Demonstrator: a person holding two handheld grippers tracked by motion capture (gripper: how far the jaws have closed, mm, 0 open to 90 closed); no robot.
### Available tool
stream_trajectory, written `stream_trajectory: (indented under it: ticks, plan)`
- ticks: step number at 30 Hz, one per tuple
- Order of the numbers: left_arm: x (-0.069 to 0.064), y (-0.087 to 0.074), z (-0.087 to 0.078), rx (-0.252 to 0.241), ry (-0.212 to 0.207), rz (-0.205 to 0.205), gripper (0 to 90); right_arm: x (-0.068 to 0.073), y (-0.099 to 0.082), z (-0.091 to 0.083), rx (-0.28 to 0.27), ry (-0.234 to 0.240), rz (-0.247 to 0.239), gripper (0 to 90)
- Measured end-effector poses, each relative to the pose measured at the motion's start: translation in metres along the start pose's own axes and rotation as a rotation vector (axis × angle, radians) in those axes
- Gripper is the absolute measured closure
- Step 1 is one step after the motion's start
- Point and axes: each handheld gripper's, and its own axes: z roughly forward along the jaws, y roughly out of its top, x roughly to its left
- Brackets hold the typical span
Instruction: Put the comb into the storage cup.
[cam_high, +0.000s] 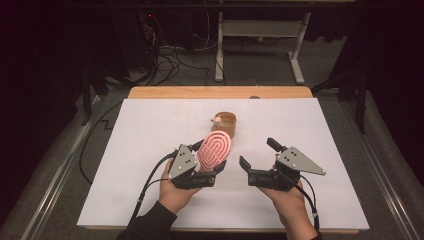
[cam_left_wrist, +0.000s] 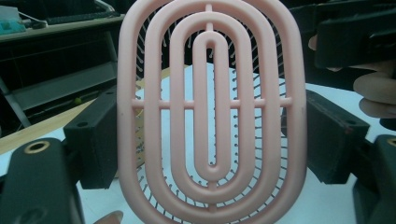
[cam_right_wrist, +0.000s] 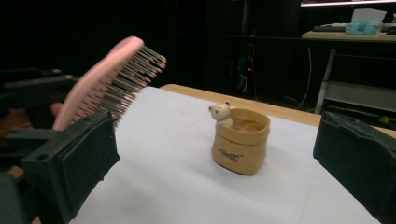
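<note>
Two hand-held grippers above a white table sheet, one clamping a pink hairbrush.

Forearms and hands enter the high view from the bottom; the left gripper (cam_high: 206, 156) has its jaws closed on the pink oval plastic hairbrush with concentric open ribs (cam_high: 215, 148), held tilted above the white sheet covering the wooden table (cam_high: 150, 130), while the right gripper (cam_high: 257, 154) hovers just beside it with its jaws spread apart and empty. Beyond them stands a small tan sack-shaped pot with a pale bear figure on its rim (cam_high: 225, 123), apart from both grippers. From the left gripper view, the hairbrush back (cam_left_wrist: 212, 107) sits between both black jaws, seemingly pressed at each edge, though the contact is partly hidden. From the right gripper view, the brush's bristles (cam_right_wrist: 133, 79) point toward the tan pot (cam_right_wrist: 240, 140), which stands upright on the sheet between the wide-open jaws.
</note>
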Motion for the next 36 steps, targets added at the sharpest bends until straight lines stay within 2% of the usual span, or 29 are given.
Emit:
stream_trajectory:
  ticks: [11,19,26,29,30,32,35,36]
  plan:
    - [-0.005,-0.001,0.003,0.008,-0.01,0.019,18.3,0.012,0.005,0.004,-0.01,0.086,0.058,0.3]
    - [-0.011,-0.001,0.005,0.014,-0.016,0.038,18.3,0.017,0.007,0.006,-0.019,0.125,0.089,1.2]
    - [-0.018,0.0,0.007,0.016,-0.026,0.047,18.2,0.02,0.007,0.009,-0.008,0.139,0.114,6.2]
    - [-0.02,0.0,0.008,0.017,-0.028,0.052,18.3,0.02,0.006,0.01,0.002,0.14,0.117,11.2]
    - [-0.022,0.0,0.01,0.018,-0.03,0.055,18.2,0.021,0.006,0.012,0.014,0.142,0.123,15.4]
    - [-0.023,0.0,0.01,0.021,-0.03,0.059,18.2,0.021,0.005,0.012,0.017,0.144,0.124,16.4]
    - [-0.026,-0.001,0.013,0.029,-0.022,0.069,18.2,0.022,0.004,0.014,0.027,0.164,0.132,19.3]
    - [-0.026,-0.001,0.014,0.029,-0.022,0.069,18.2,0.022,0.004,0.016,0.041,0.176,0.153,22.8]
